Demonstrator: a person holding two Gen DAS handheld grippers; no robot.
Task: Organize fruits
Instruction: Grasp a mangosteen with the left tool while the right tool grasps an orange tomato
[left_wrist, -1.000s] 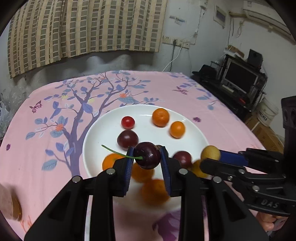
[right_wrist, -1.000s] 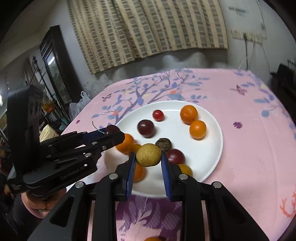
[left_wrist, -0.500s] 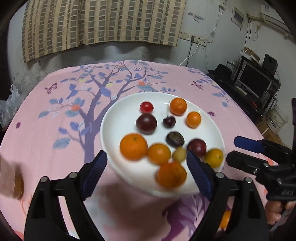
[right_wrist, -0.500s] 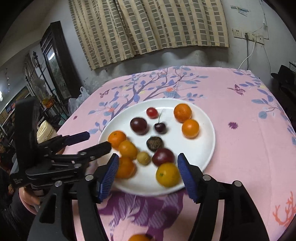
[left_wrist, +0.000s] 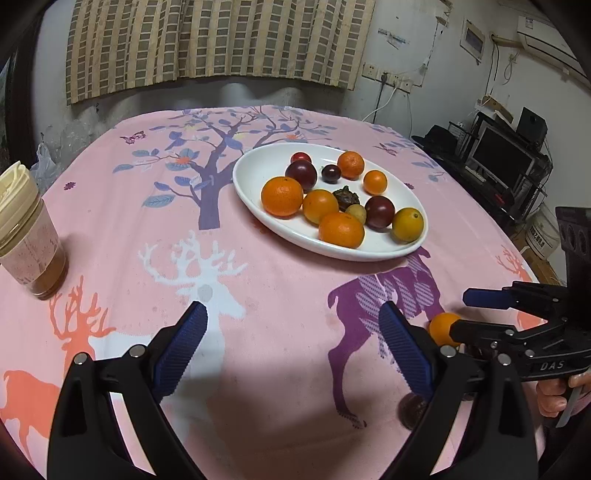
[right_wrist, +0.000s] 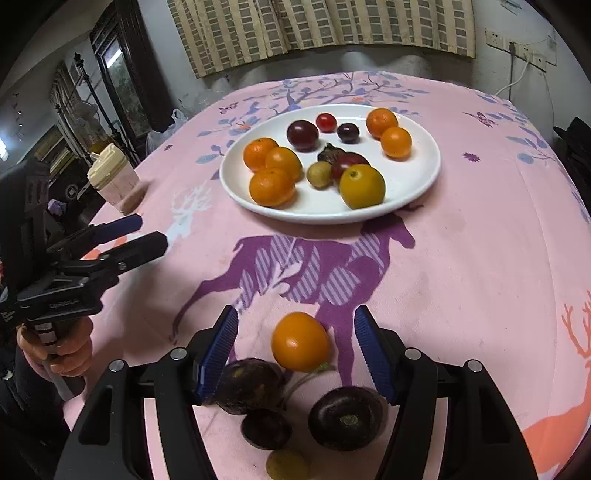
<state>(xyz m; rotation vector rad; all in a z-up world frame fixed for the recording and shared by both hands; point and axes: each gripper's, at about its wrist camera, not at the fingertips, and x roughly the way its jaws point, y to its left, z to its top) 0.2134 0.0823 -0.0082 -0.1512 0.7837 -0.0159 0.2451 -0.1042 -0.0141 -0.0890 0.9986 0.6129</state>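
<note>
Both grippers tilt down over the pink cloth. The left gripper (left_wrist: 291, 343) just opened wide, empty. The right gripper (right_wrist: 295, 345) is open around a loose orange (right_wrist: 300, 341). At 12 o'clock, the white plate (right_wrist: 417, 184) holds many fruits.

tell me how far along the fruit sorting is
Mostly done: about a dozen fruits sit on the plate. Nothing is in hand; both the left gripper and right gripper are open. Left: an orange between the right jaws, untouched, and several dark fruits nearby.

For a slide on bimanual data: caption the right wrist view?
Open right gripper brackets an orange fruit on the pink tablecloth, near the filled white plate.
</note>
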